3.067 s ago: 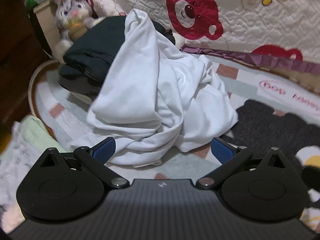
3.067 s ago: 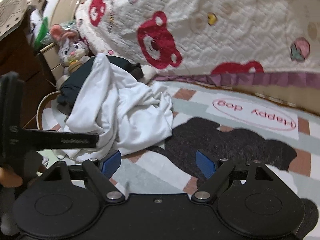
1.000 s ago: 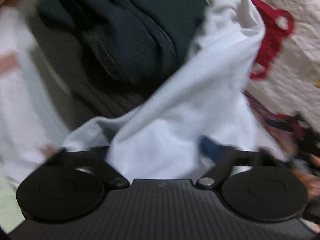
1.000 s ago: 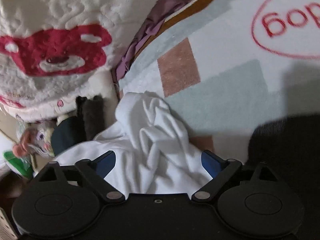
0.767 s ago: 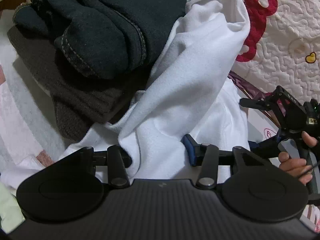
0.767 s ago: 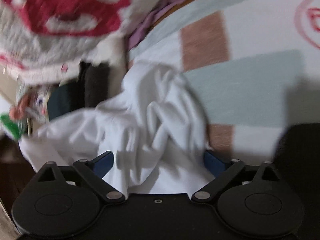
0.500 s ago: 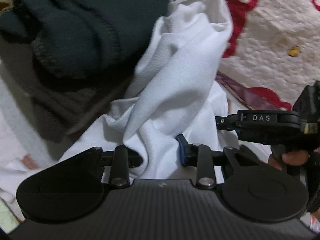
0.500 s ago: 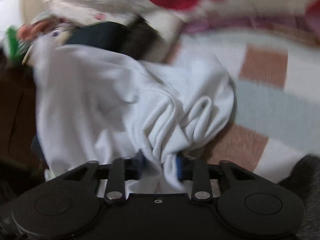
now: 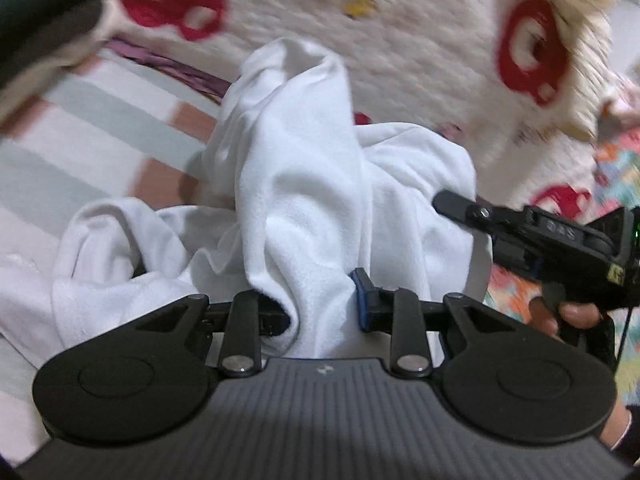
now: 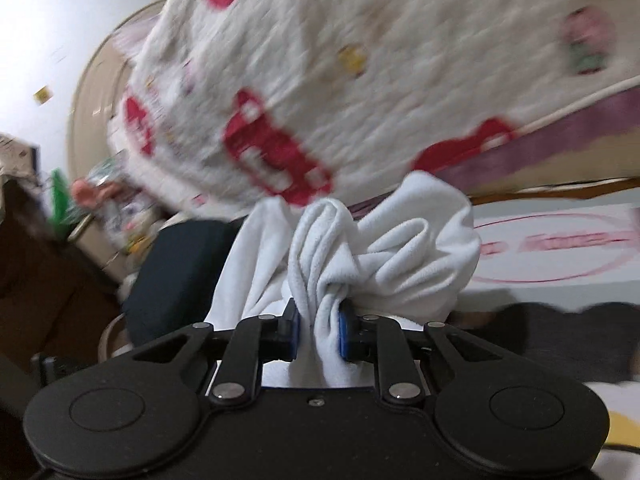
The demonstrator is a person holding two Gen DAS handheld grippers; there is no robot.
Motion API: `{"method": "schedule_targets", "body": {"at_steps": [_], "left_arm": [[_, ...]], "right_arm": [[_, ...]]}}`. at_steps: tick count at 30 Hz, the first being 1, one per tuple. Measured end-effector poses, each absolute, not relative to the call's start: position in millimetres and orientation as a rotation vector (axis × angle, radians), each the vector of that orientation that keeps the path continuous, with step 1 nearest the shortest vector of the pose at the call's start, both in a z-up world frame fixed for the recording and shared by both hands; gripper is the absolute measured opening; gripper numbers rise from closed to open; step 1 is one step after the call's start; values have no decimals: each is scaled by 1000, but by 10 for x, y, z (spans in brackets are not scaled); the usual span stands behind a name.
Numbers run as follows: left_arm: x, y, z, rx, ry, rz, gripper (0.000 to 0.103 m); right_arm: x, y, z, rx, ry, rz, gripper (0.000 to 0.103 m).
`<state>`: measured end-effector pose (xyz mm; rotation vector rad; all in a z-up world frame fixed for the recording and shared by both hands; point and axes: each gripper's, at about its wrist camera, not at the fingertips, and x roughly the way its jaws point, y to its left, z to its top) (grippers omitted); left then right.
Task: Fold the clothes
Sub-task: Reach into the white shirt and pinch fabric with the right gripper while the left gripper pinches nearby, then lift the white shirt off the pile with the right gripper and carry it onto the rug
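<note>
Left wrist: left gripper [image 9: 322, 304] jaws clamp a bunched white garment [image 9: 296, 184] over the striped mat [image 9: 80, 128]. Right wrist: right gripper [image 10: 318, 330] jaws pinch its crumpled edge [image 10: 360, 248]. Likely lifting; next needs spreading flat.

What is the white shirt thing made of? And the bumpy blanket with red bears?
The crumpled white garment looks like soft, matte knit cloth, maybe cotton or fleece: it bunches into thick rounded folds with a faintly fuzzy surface. The cream blanket with red bears looks like quilted, padded fabric; wavy stitch lines puff it up. The blur hides finer detail.
</note>
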<state>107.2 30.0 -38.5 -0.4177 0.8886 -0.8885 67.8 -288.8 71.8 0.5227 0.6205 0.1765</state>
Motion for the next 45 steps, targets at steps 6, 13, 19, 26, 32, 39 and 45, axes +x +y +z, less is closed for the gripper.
{"method": "schedule_targets", "body": {"at_steps": [6, 13, 19, 26, 32, 39, 45], "left_arm": [[763, -207, -282, -352, 857, -957, 23], [368, -557, -345, -317, 903, -914, 23], [431, -577, -502, -469, 1061, -931, 22], [306, -694, -614, -471, 1059, -977, 8], [200, -820, -482, -292, 906, -1033, 4], [503, -658, -747, -426, 976, -925, 4], [503, -708, -765, -468, 964, -1019, 4]], "right_arm": [[454, -2988, 1048, 266, 584, 65, 20], [462, -3309, 1126, -239, 802, -136, 31], [653, -3656, 1428, -346, 1045, -142, 41], [786, -3494, 1222, 20, 1227, 124, 61], [768, -3417, 694, 257, 1172, 318, 61], [897, -3330, 495, 298, 1100, 295, 62], [1011, -3115, 480, 313, 1080, 321, 66]]}}
